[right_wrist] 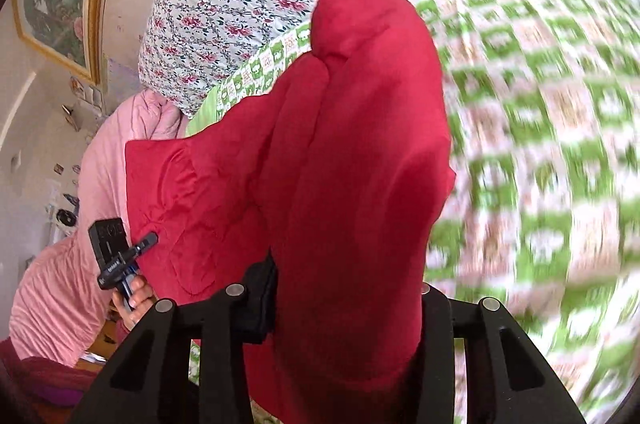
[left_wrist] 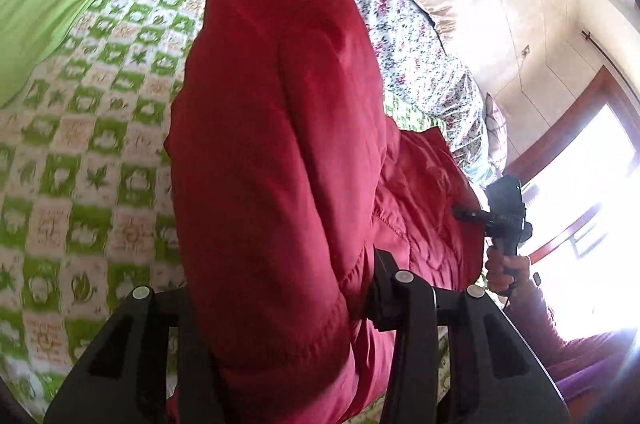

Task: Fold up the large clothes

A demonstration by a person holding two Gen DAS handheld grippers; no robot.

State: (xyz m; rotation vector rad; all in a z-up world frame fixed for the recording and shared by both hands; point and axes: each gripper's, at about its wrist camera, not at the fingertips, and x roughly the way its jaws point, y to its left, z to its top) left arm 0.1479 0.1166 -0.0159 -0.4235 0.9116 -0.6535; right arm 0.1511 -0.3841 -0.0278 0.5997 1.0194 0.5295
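A thick red padded jacket (left_wrist: 280, 112) is lifted above the bed, and one bulky fold of it fills the middle of each wrist view. In the left wrist view my left gripper (left_wrist: 280, 304) is shut on that fold, which hides the left finger; the right finger (left_wrist: 384, 284) presses the cloth. Further right, a hand holds my right gripper (left_wrist: 466, 214), pinching another part of the jacket. The right wrist view shows the right gripper (right_wrist: 344, 304) shut on the jacket (right_wrist: 352, 144). The left gripper (right_wrist: 148, 240) bites the jacket's edge at lower left.
Beneath the jacket lies a green and white checked bedspread (left_wrist: 80, 164). A floral quilt (left_wrist: 420, 56), a plain green cloth (left_wrist: 48, 16) and a pink quilt (right_wrist: 100, 164) lie at the head. A gold-framed picture (right_wrist: 52, 4) hangs on the wall, beside a bright window (left_wrist: 580, 204).
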